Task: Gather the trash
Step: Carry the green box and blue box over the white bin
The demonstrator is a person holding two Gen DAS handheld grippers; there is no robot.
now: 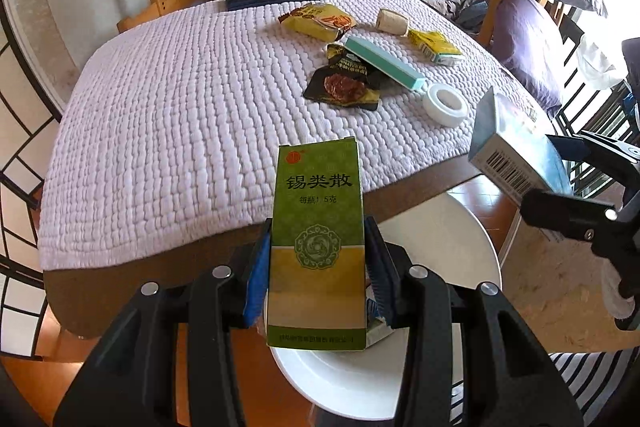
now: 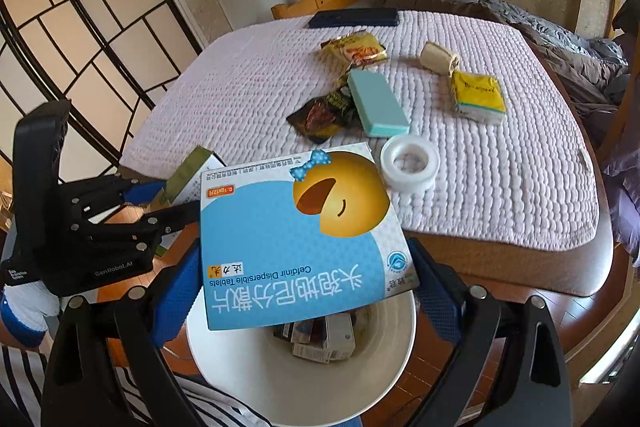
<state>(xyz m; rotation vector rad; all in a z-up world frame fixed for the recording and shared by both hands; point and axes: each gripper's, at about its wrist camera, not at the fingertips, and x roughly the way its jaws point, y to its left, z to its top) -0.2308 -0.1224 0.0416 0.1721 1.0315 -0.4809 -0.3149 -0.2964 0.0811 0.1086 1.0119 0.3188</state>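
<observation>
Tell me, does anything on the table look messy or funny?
Yes. The teal box lies tilted across the dark snack wrapper instead of flat on the white mat. That wrapper and the yellow one look crumpled.

left gripper [image 2: 160,195]: black frame, blue pads, silver screws | glove possibly white (blue cuff)

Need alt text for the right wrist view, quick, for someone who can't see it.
The right gripper holds a blue tablet box above a white bin with small boxes inside. To its left, the left gripper holds a green box. Behind, wrappers, a teal box and a tape roll lie on a quilted table.
</observation>
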